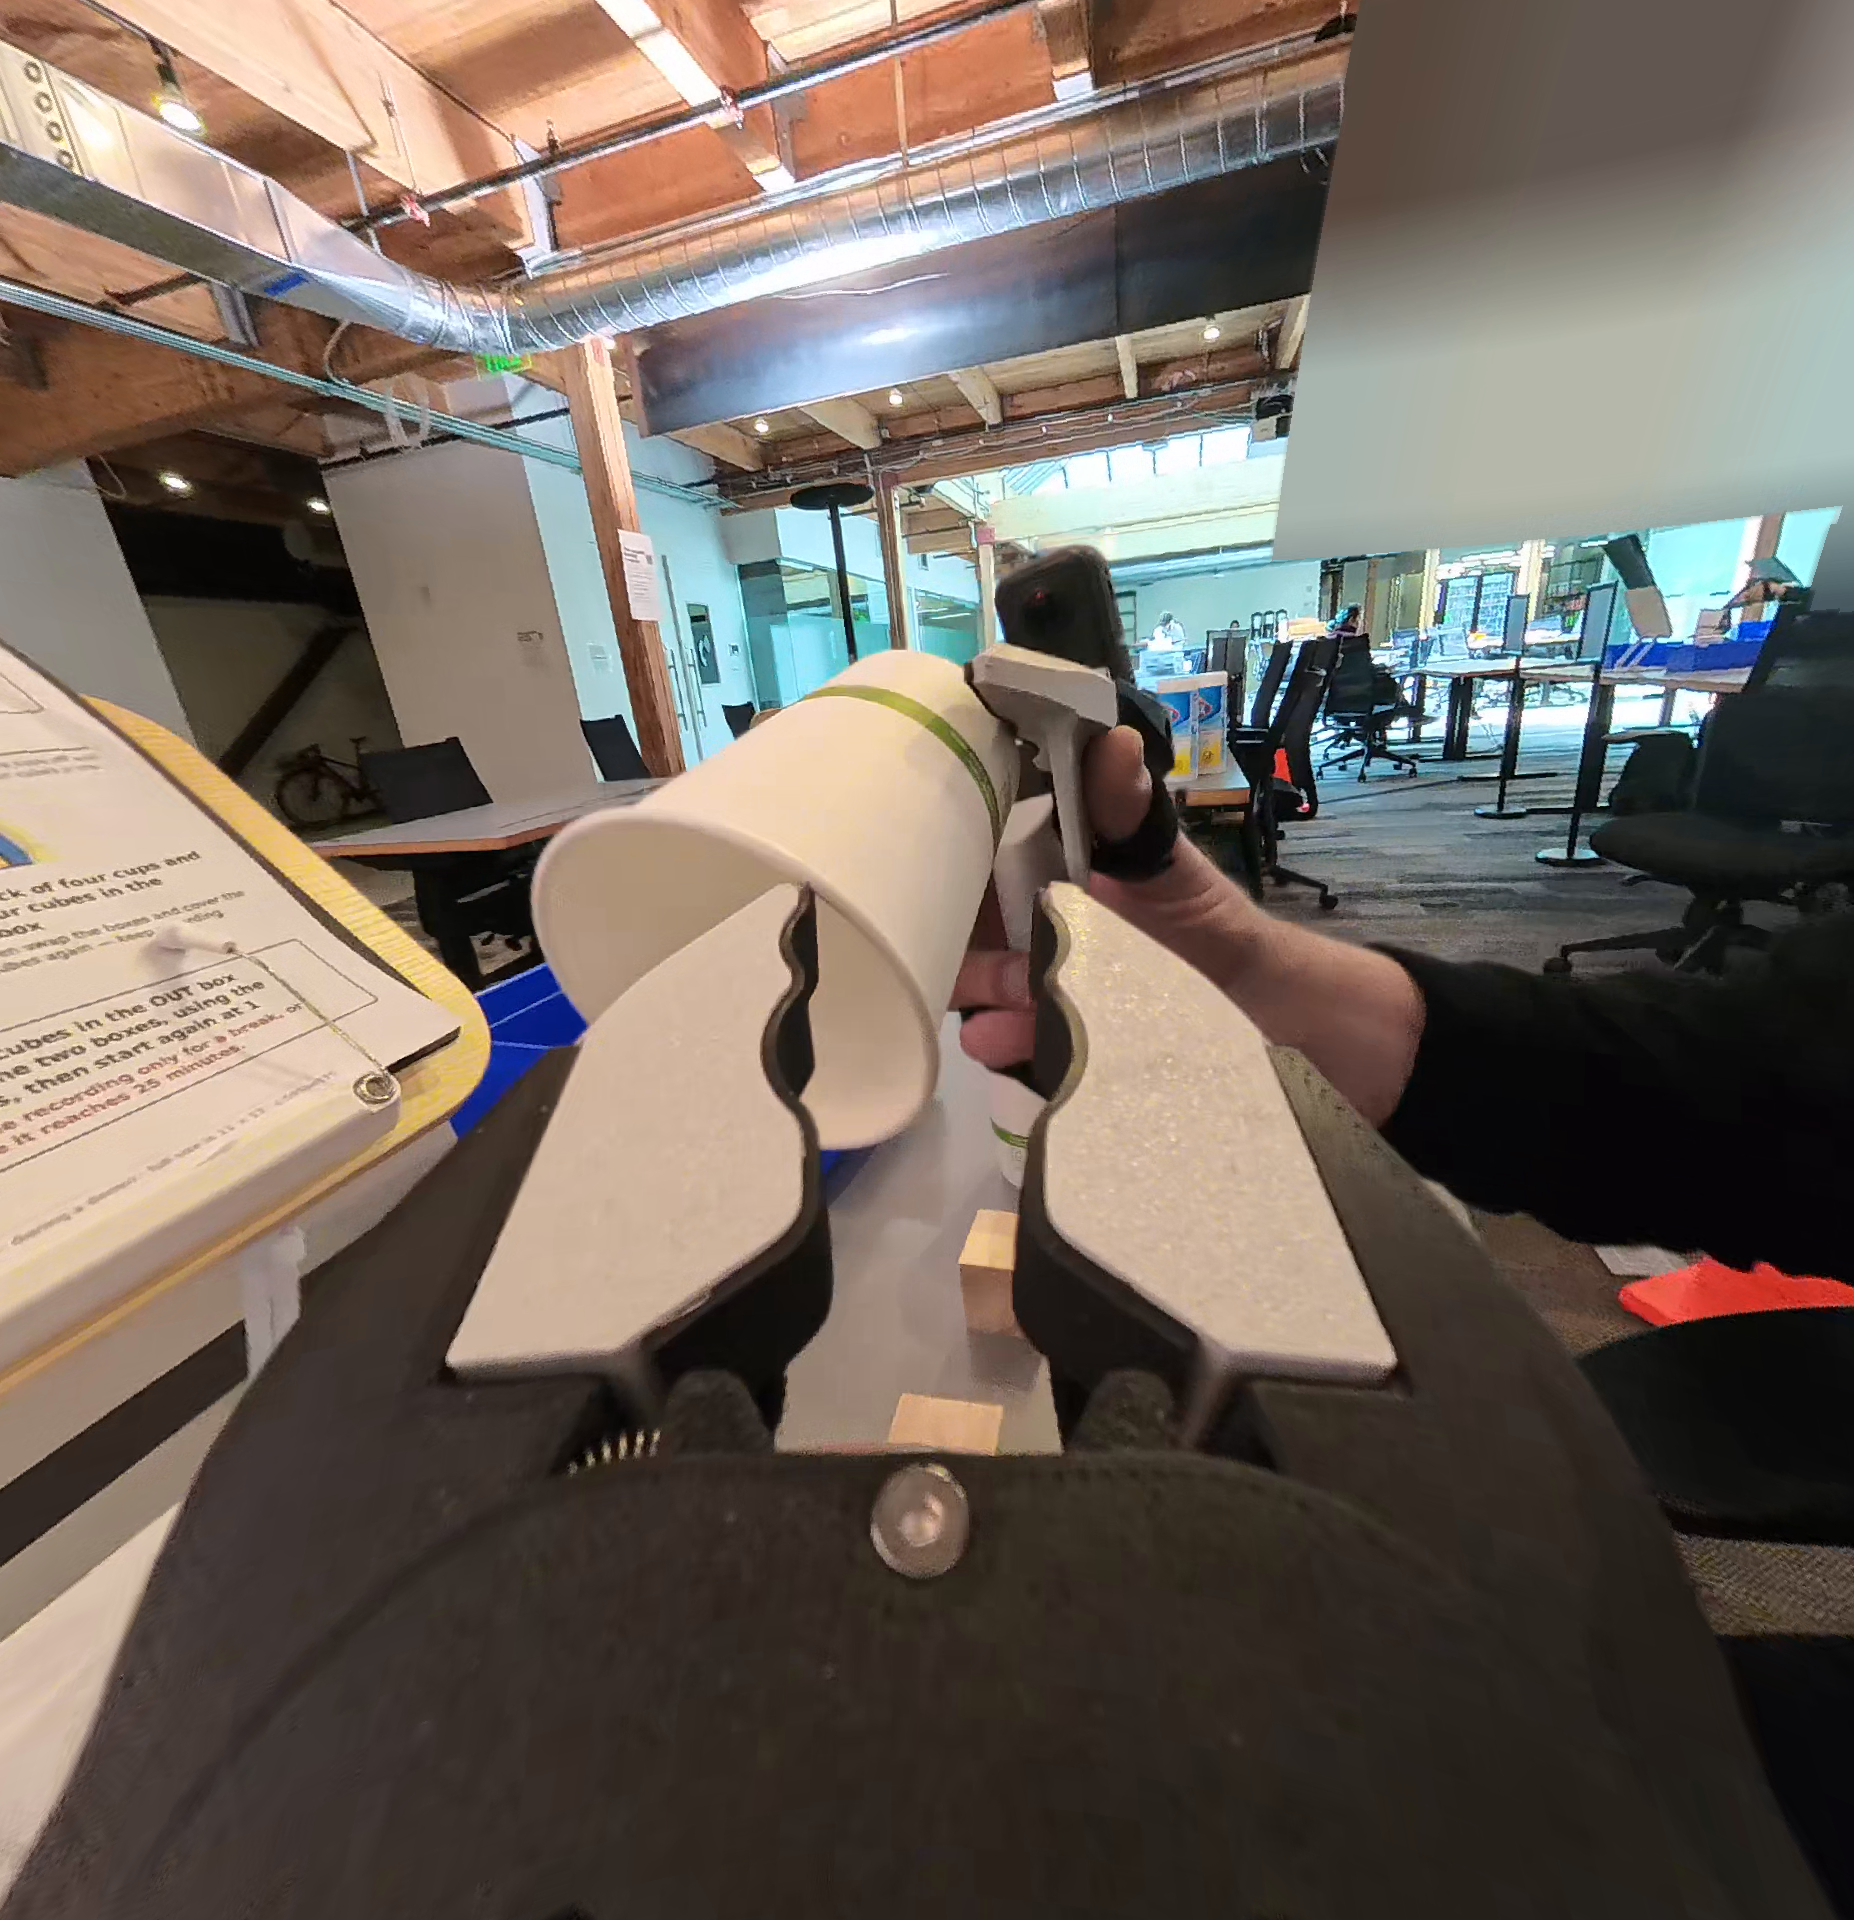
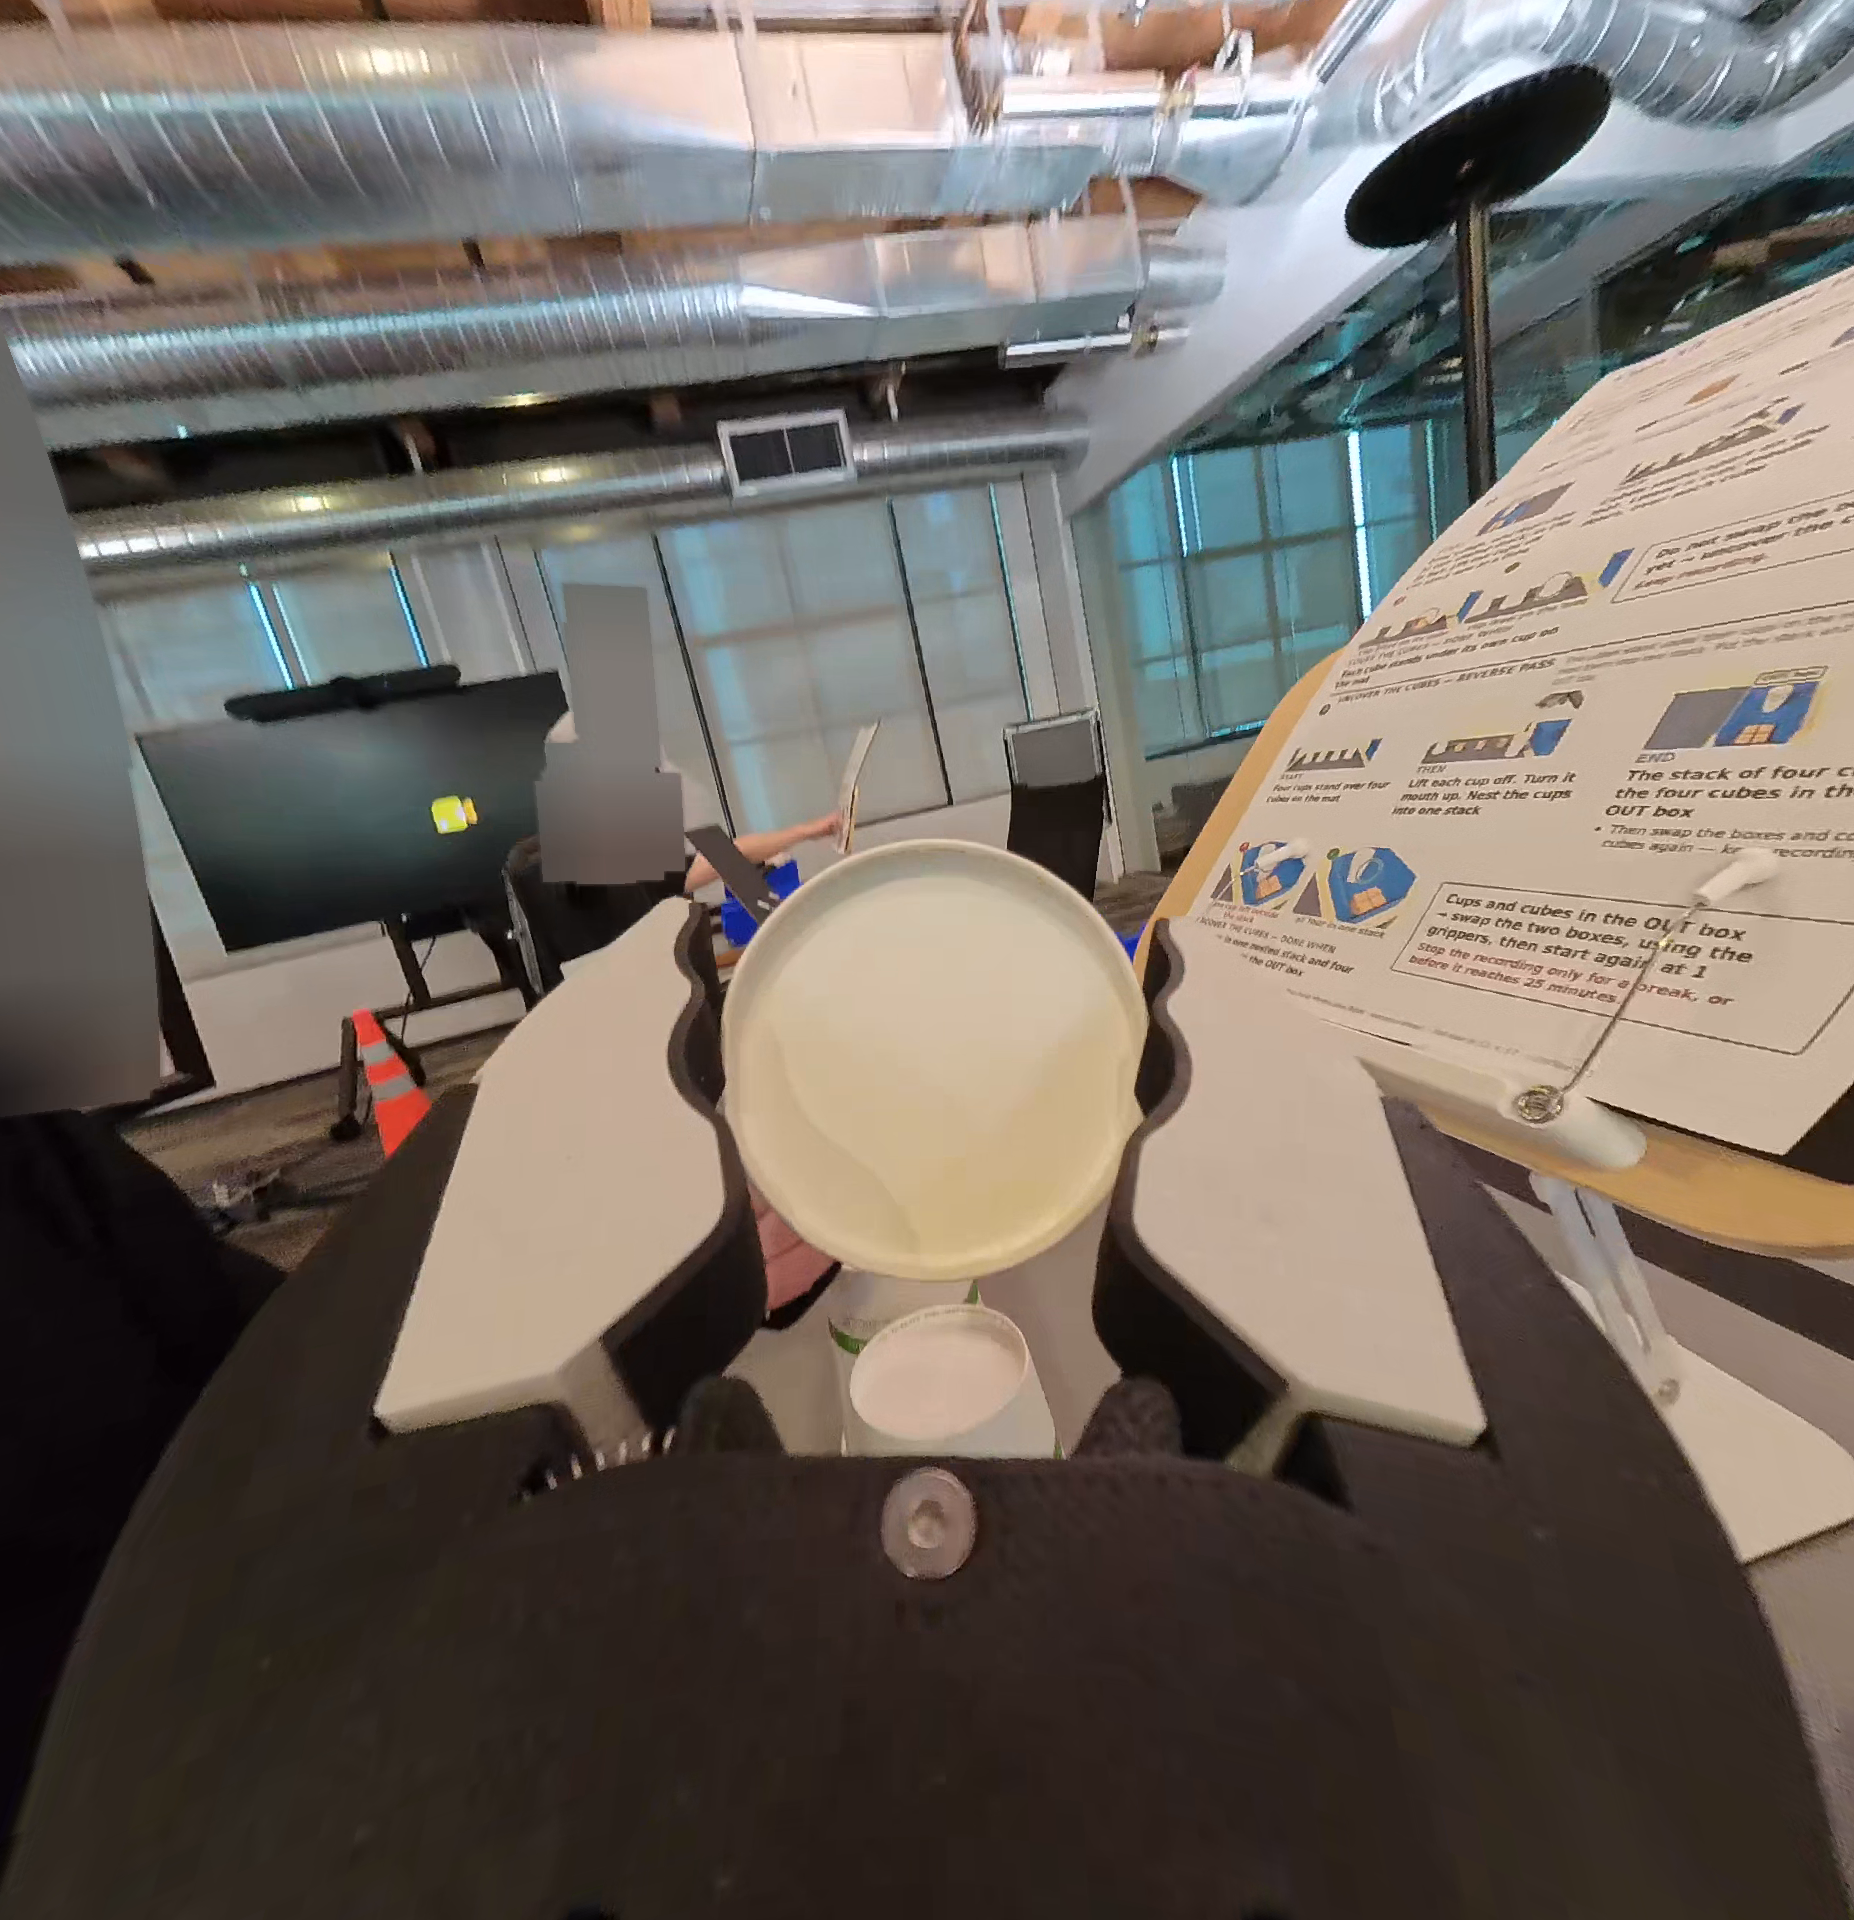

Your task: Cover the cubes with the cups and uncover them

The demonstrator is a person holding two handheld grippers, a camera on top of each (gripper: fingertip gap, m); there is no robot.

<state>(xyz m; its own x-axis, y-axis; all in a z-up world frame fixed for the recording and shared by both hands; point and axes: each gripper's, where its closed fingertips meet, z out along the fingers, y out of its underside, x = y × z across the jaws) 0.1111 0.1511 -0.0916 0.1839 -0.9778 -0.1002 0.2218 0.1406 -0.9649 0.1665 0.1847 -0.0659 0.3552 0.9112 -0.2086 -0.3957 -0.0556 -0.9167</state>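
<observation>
Right by the left gripper (image 1: 923, 904), two small wooden cubes sit bare on the grey table (image 1: 902, 1226). One cube (image 1: 946, 1421) is close in. The other cube (image 1: 987, 1268) is a little farther out. This gripper's two fingers are spread wide and pinch nothing. The rim of a white paper cup (image 1: 798, 790) hangs in the gap between them.

The cup is up in the air, tipped on its side, with its mouth toward the left gripper. The right gripper (image 2: 923, 925) squeezes it near the bottom, one finger on each side. A hand (image 1: 1214, 935) in a dark sleeve holds that gripper. Under the held cup, a second cup (image 2: 938, 1382) stands mouth down on the table. I cannot tell if a cube is under it.

Things could go wrong from here. Paper is soft, so a hard squeeze could dent the cup. The left fingers are very near the rim, and a bump could knock the cup loose. If the cup comes down crooked, its rim could land on a cube and push it away. It could also tip the standing cup, which is near.

As for writing, the held cup has a green band but no words I can read. Beside the table, a sheet (image 2: 1629, 810) on a stand has printed words and small pictures. A blue box (image 1: 528, 1013) peeks out behind it. Far back, a tub (image 1: 1198, 717) with a label stands on a desk, and an orange cone (image 2: 388, 1081) sits on the floor.
</observation>
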